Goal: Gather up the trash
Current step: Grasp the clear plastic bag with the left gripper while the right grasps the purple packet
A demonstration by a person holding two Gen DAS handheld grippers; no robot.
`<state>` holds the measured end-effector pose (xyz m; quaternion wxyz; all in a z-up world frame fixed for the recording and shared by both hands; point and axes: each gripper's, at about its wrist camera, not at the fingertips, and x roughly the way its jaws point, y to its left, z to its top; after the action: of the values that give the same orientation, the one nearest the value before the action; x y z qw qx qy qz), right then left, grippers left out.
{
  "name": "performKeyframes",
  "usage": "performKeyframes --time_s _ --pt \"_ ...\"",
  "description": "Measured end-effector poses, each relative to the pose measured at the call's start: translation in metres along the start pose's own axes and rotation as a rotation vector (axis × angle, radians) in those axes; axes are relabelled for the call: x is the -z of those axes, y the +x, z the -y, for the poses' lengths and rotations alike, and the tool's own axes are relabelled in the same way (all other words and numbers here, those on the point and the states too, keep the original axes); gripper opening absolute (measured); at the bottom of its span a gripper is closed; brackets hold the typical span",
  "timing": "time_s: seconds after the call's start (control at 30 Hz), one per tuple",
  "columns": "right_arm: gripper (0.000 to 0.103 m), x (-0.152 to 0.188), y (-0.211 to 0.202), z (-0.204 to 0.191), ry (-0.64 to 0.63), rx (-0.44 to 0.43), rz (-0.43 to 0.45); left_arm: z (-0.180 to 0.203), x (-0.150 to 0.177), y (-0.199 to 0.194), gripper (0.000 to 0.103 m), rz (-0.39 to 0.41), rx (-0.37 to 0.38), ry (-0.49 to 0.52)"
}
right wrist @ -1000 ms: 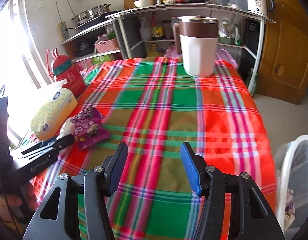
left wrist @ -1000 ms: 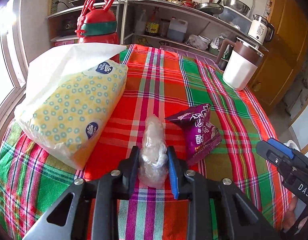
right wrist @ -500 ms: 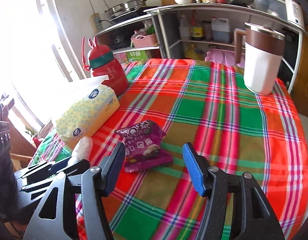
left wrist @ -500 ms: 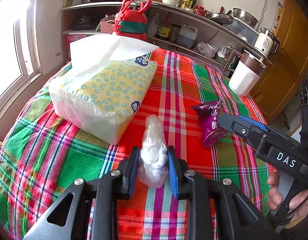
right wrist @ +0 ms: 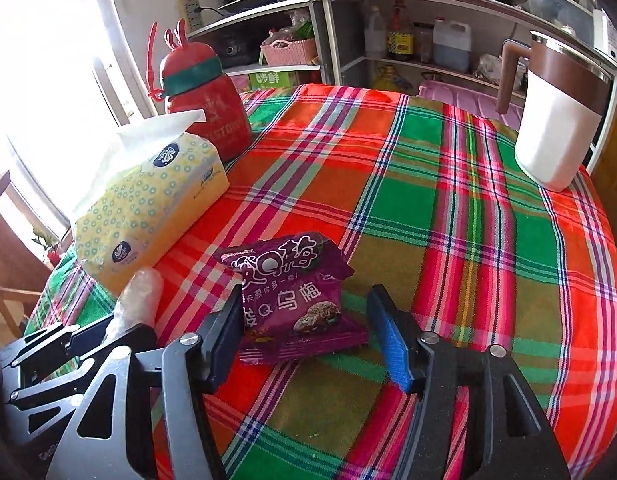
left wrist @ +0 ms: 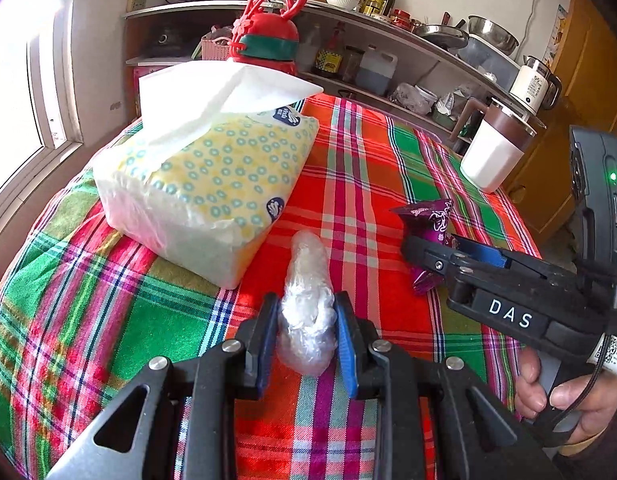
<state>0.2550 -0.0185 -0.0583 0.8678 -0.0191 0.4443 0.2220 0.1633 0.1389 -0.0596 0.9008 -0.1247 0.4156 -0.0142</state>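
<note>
While left gripper [left wrist: 306,330] clamps plastic wad [left wrist: 306,300] — right gripper [right wrist: 304,328] straddles wrapper [right wrist: 294,300]

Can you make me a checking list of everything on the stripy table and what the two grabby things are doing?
Surface: red and green plaid tablecloth, no spills seen.
Job's things: crumpled clear plastic wrap and purple plum snack packet, both on the cloth.
Clutter: yellow dotted tissue pack, red bottle with green band, white jug with brown lid.
Grippers: left gripper shut on the wrap; right gripper open around the packet, jaws just closing, far pad clear of it.
Cables: thin black cord by the person's hand.
Surroundings: kitchen shelves with pots and bottles.
</note>
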Motion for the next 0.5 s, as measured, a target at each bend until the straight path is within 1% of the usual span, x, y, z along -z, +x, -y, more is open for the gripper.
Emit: performKeyframes --time_s 0.17,0.33,0.5 --pt "0.056 0.003 -0.002 -0.004 -0.01 0.017 0.019 -0.001 0.0 0.001 0.029 0.002 -0.001 0.003" --pt "0.05 0.007 -0.008 -0.003 0.002 0.03 0.039 0.001 0.0 0.0 0.029 0.004 -0.003 0.01" --pt "0.05 0.012 -0.021 -0.001 0.019 0.029 0.059 0.005 -0.002 -0.008 0.029 0.025 -0.008 0.024"
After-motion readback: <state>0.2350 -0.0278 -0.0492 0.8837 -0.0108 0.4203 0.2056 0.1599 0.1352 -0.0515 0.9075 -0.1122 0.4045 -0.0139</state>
